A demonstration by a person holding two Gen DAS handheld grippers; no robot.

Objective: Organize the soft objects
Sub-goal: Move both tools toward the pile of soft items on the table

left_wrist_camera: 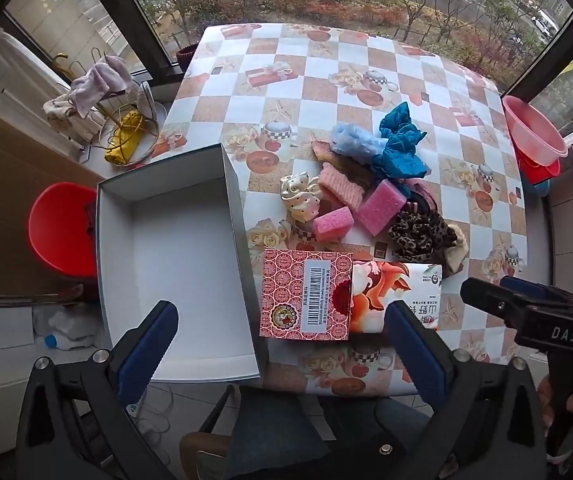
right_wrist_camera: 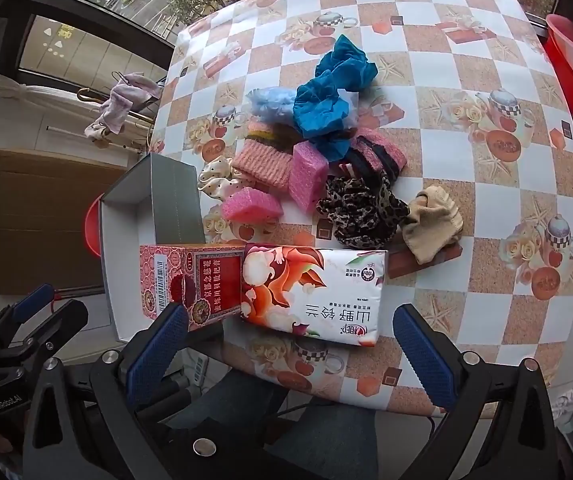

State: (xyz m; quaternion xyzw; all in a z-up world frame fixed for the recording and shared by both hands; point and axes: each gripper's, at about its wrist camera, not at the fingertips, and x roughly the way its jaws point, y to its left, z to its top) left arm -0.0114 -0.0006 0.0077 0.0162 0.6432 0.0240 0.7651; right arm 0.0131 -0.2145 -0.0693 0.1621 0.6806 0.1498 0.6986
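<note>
Left hand-held gripper [left_wrist_camera: 282, 344] and right hand-held gripper [right_wrist_camera: 290, 348]: jaws wide, nothing held. Just beyond, tissue pack [right_wrist_camera: 314, 292] beside red carton [left_wrist_camera: 306, 294]; soft pile [left_wrist_camera: 370, 188] mid-tabletop [left_wrist_camera: 366, 60]; empty white box [left_wrist_camera: 182, 256] at left edge.

Both the left gripper [left_wrist_camera: 282, 344] and the right gripper [right_wrist_camera: 292, 346] are black with blue ribbed pads. Ahead of the left gripper lie a white-lined grey box [left_wrist_camera: 174, 264], a red patterned carton [left_wrist_camera: 306, 294] and pink sponges [left_wrist_camera: 332, 222]. Beyond the right gripper lie a flower-printed tissue pack [right_wrist_camera: 314, 292], a leopard-print scrunchie [right_wrist_camera: 360, 208], a beige cloth [right_wrist_camera: 432, 222] and teal fabric [right_wrist_camera: 330, 96] on a brown-and-white checked tablecloth [right_wrist_camera: 466, 60].
</note>
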